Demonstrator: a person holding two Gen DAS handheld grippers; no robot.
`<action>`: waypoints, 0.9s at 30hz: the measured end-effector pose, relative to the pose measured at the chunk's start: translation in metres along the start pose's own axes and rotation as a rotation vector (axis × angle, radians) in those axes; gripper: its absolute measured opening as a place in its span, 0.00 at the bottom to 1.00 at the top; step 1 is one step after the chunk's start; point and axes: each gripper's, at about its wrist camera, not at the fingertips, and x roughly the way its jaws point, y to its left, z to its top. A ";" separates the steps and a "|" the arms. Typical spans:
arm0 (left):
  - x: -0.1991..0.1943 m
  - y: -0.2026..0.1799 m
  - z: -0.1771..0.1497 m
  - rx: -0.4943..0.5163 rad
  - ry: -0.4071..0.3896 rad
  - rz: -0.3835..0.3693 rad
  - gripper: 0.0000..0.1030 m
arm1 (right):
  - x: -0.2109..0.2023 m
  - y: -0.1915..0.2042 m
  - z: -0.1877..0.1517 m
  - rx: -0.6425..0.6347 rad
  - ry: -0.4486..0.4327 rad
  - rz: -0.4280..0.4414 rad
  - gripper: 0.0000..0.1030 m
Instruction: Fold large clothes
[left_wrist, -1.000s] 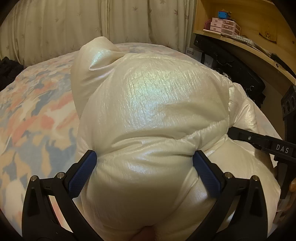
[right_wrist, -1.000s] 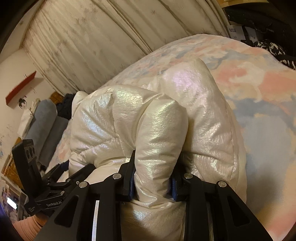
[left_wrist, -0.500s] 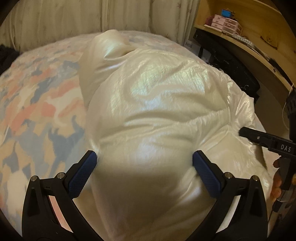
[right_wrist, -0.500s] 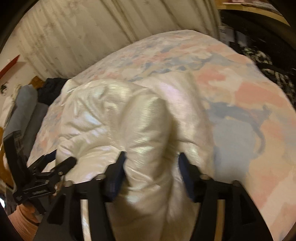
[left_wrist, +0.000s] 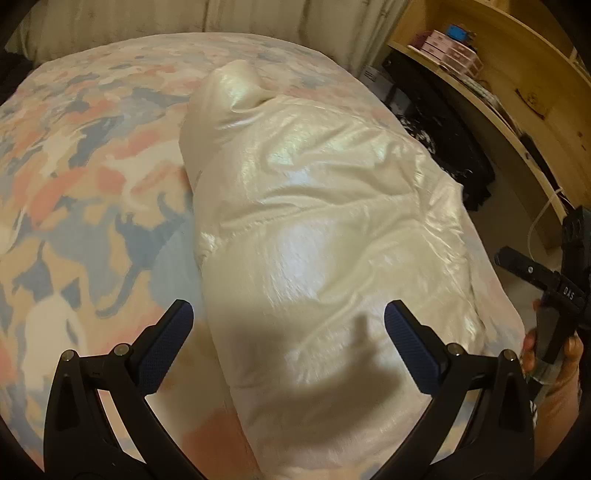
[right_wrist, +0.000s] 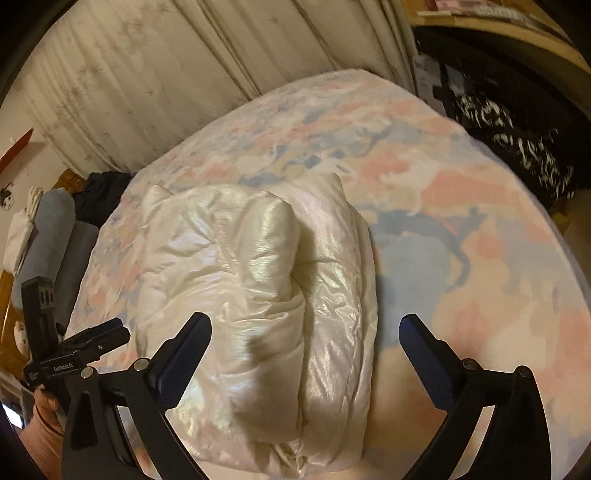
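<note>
So the puffer jacket (left_wrist: 325, 236) is lying folded up in a shiny cream bundle on the bed, on top of the cat-print bedspread (left_wrist: 85, 177), nearer the desk-side edge in my left wrist view. My left gripper (left_wrist: 288, 325) is hovering over the near end of it with its fingers spread wide, nothing pinched, pads clear of the fabric. The right gripper (right_wrist: 304, 332) is opening its jaws right now; the jacket's rolled end is sitting below the gap but the pads aren't touching it.

Around the bed I'm seeing pale curtains (right_wrist: 155, 85) behind it, a wooden desk (left_wrist: 517, 92) with little pink drawer boxes (left_wrist: 450, 48) on it, and dark black-and-white patterned stuff (right_wrist: 517, 136) piled beside the mattress. Nothing is blocking either gripper.

Writing: "DAS" is showing on the right gripper's body in the left view, and "GenRobot.AI" on the left gripper in the right view.
</note>
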 end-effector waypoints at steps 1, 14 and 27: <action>-0.001 0.000 -0.001 0.000 0.008 -0.010 1.00 | -0.003 0.003 -0.001 -0.011 -0.001 0.003 0.99; 0.043 0.026 -0.018 -0.121 0.075 -0.082 1.00 | 0.052 0.027 -0.008 -0.058 0.125 -0.042 1.00; 0.069 0.054 -0.027 -0.222 0.084 -0.212 1.00 | 0.084 -0.021 -0.024 0.163 0.260 0.183 1.00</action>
